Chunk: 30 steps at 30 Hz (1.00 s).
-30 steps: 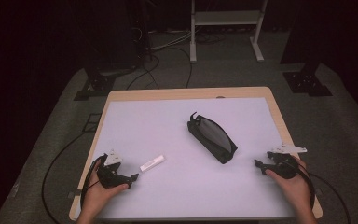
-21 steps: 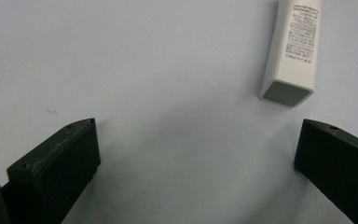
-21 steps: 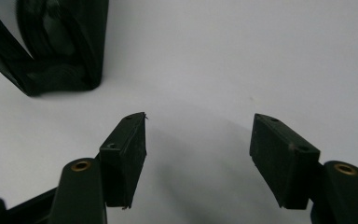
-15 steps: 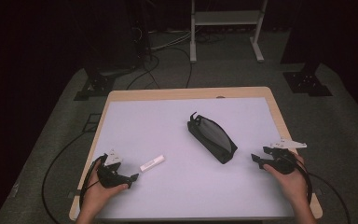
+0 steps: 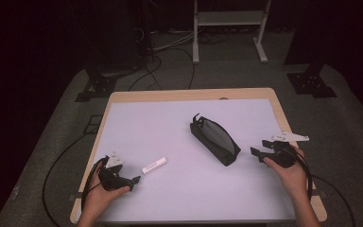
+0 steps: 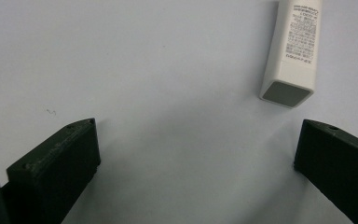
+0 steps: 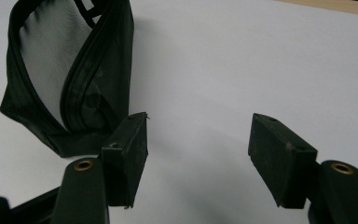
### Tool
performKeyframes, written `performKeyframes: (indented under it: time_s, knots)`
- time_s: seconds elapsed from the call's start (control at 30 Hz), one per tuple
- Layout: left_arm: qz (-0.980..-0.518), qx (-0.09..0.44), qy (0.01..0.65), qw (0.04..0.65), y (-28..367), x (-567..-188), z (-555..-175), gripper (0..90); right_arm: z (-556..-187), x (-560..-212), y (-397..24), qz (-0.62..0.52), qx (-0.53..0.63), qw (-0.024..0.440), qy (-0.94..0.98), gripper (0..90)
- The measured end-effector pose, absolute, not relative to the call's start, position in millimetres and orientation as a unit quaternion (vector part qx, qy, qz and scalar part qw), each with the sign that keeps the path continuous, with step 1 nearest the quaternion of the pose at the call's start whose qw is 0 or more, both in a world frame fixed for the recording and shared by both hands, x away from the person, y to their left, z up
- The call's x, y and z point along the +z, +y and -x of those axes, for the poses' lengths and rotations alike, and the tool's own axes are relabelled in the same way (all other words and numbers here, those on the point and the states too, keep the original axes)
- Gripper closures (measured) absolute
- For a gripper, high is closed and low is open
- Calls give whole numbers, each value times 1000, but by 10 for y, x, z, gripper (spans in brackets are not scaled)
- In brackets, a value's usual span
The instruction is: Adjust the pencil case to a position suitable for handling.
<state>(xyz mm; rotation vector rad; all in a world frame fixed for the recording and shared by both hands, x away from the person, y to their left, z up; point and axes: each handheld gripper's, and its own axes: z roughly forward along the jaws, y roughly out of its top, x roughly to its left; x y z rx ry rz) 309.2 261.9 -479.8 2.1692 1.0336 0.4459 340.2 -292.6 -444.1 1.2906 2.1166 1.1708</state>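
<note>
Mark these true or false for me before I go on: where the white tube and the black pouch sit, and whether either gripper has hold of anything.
1. The white tube lies on the table beyond the left gripper, not between its jaws. True.
2. The right gripper is clamped on the black mesh pouch. False: its jaws stand open and empty beside the pouch.
3. The tube is inside the pouch. False: they lie apart on the table.
4. The left gripper's jaws are open. True.
</note>
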Motion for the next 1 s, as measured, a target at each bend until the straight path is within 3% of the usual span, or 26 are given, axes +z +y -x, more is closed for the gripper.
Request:
performKeyframes:
  time_s: [1.0]
  knots:
    - [-834, 172, 397, 341, 2619, -4798, -3092, 0, -3721, -4102, -2516, -421, 441, 192, 769, 376]
